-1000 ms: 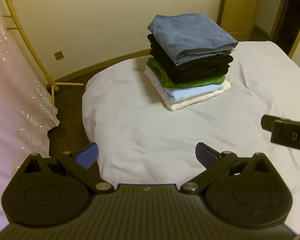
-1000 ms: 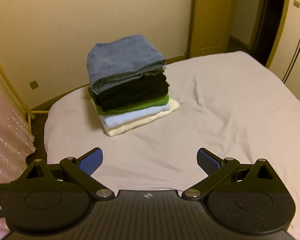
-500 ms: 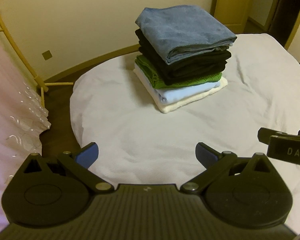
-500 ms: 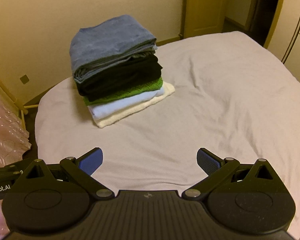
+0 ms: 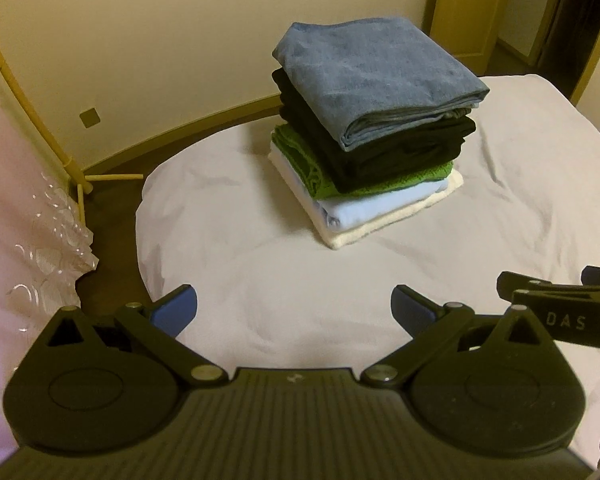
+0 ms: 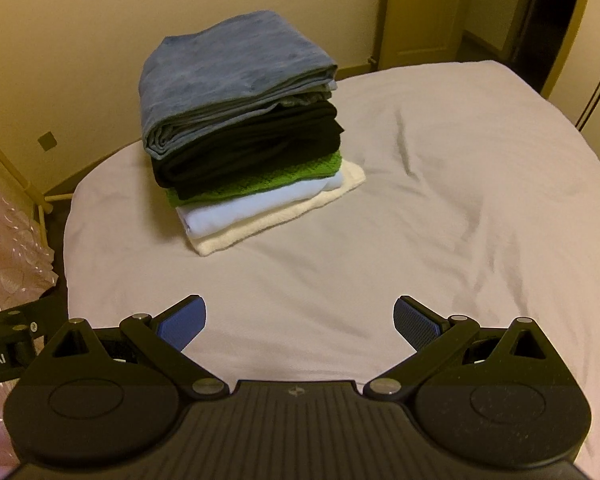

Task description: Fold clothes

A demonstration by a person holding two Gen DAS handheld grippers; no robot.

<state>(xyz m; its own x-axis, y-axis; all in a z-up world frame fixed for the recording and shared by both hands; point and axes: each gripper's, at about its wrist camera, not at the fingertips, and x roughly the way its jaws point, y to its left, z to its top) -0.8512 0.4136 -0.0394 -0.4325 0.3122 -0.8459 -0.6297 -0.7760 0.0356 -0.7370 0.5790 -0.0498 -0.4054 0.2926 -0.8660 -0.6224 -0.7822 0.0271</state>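
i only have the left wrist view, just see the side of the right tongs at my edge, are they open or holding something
Observer: The right tongs are open and empty, above bare sheet.
Operator: ok and anything to fold on the far right of the bed, past my frame
Observer: No loose garment shows there in the right wrist view. To the right of the stack there is only creased sheet.

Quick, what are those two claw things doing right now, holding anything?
Left gripper: jaws open, holding nothing.
Right gripper: jaws open, holding nothing.
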